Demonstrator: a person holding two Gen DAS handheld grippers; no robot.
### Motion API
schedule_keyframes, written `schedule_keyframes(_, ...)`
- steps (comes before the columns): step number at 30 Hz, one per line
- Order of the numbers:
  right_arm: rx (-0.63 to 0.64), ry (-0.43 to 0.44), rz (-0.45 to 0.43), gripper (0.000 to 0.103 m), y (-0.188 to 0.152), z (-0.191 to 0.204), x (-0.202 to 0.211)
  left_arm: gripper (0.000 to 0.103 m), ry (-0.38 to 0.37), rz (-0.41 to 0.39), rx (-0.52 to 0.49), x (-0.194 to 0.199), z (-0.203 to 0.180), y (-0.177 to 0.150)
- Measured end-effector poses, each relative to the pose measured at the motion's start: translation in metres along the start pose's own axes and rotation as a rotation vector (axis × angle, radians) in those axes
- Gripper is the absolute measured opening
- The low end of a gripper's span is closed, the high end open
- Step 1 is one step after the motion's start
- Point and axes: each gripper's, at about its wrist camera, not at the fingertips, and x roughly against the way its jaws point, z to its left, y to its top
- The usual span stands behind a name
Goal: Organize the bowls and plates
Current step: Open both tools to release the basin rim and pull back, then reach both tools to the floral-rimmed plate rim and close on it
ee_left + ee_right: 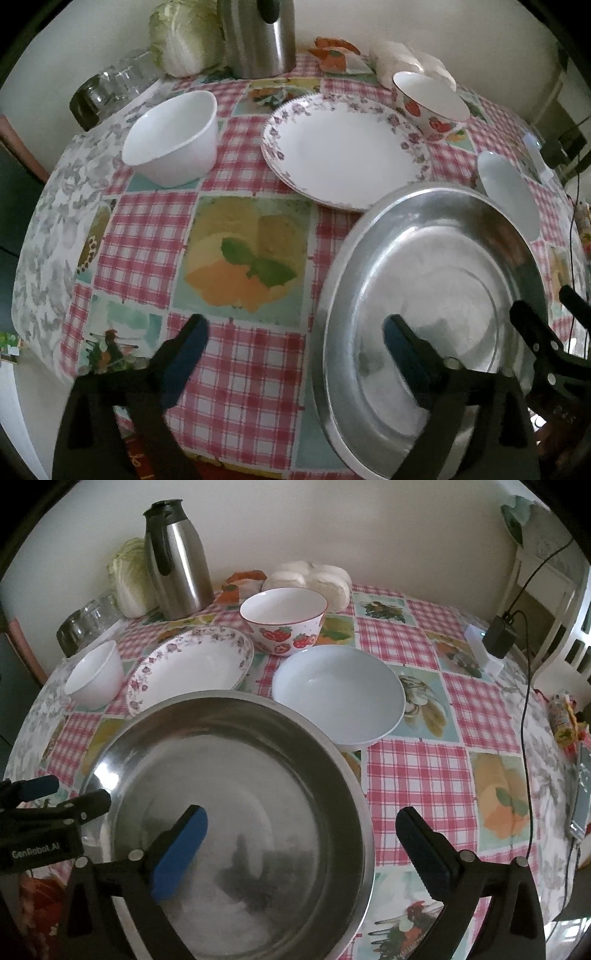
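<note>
Both grippers stand spread wide, gripping nothing: the left gripper (295,354) straddles the near-left rim of the steel plate (436,288), 1 finger over the cloth and 1 above the plate, and the right gripper (303,845) straddles its near-right rim the same way. The steel plate lies flat at the near edge of the table (417,775); it seems to rest on a white dish, though only a sliver shows.

The likely next step is fetching another dish to stack. The flowered plate (343,147), just beyond, looks the natural choice (it may be 2 plates); pinching its near rim would suit.

All 3 bowls are empty: the small white bowl (173,136), the strawberry bowl (284,622) and the wide white bowl (340,694).
</note>
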Motion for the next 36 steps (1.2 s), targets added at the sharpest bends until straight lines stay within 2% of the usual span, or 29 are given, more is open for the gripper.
schedule_keyframes(7,-0.005,0.014,0.004,0.103,0.001,0.001,-0.002,0.103,-0.012,-0.042,0.028,0.002,0.003,0.013)
schedule_keyframes(12,-0.019,0.002,0.023,0.103,0.001,-0.001,-0.007,0.103,-0.025,-0.057,0.096,-0.001,0.014,0.028)
schedule_keyframes(17,-0.012,-0.011,0.033,0.103,0.001,-0.001,-0.011,0.103,-0.051,-0.04,0.179,-0.008,0.026,0.039)
schedule_keyframes(22,0.033,-0.054,0.031,0.103,0.001,0.005,-0.013,0.103,-0.056,-0.035,0.234,-0.012,0.037,0.051)
schedule_keyframes(28,0.013,-0.063,0.034,0.103,0.006,0.003,-0.017,0.103,-0.07,-0.031,0.276,-0.017,0.046,0.066)
schedule_keyframes(32,-0.02,-0.052,0.012,0.103,0.018,0.002,-0.012,0.103,-0.089,-0.052,0.265,-0.018,0.046,0.077)
schedule_keyframes(36,-0.058,-0.042,-0.056,0.103,0.04,-0.001,-0.001,0.103,-0.091,-0.126,0.254,-0.017,0.047,0.088)
